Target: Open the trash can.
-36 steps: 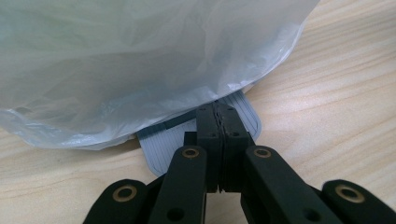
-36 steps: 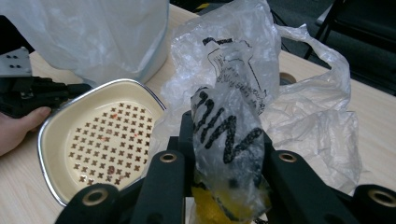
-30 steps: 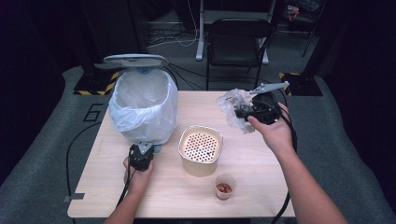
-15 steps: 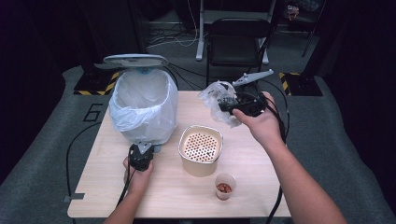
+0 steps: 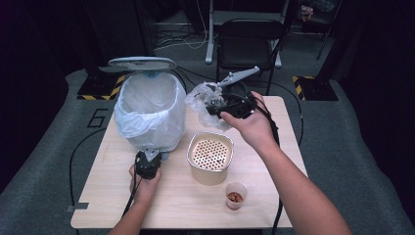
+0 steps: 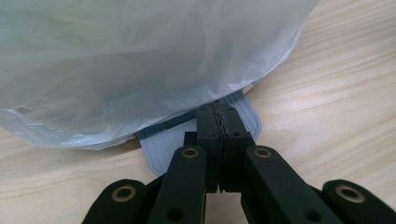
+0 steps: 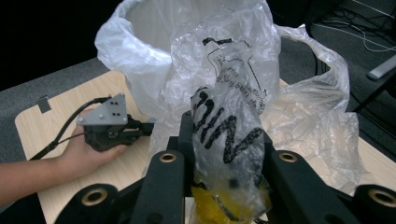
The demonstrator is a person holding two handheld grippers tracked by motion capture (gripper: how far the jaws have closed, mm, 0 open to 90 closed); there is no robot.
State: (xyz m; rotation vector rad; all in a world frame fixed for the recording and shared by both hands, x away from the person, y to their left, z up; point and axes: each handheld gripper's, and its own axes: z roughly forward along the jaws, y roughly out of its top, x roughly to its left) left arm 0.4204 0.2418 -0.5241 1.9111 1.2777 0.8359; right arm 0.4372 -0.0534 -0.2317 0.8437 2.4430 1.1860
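While my left tongs press closed on the bin's grey pedal, my right tongs clamp a crumpled clear plastic bag, raised above the table, at three o'clock from the lined bin.

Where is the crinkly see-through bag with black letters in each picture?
High view: the crinkly bag is up in the middle, in the right gripper, beside the trash bin.
Right gripper view: the bag hangs front and centre between the jaws.
Left gripper view: it is not there.
Shared landmark: the bin's white liner, which also stands behind the bag in the right gripper view.
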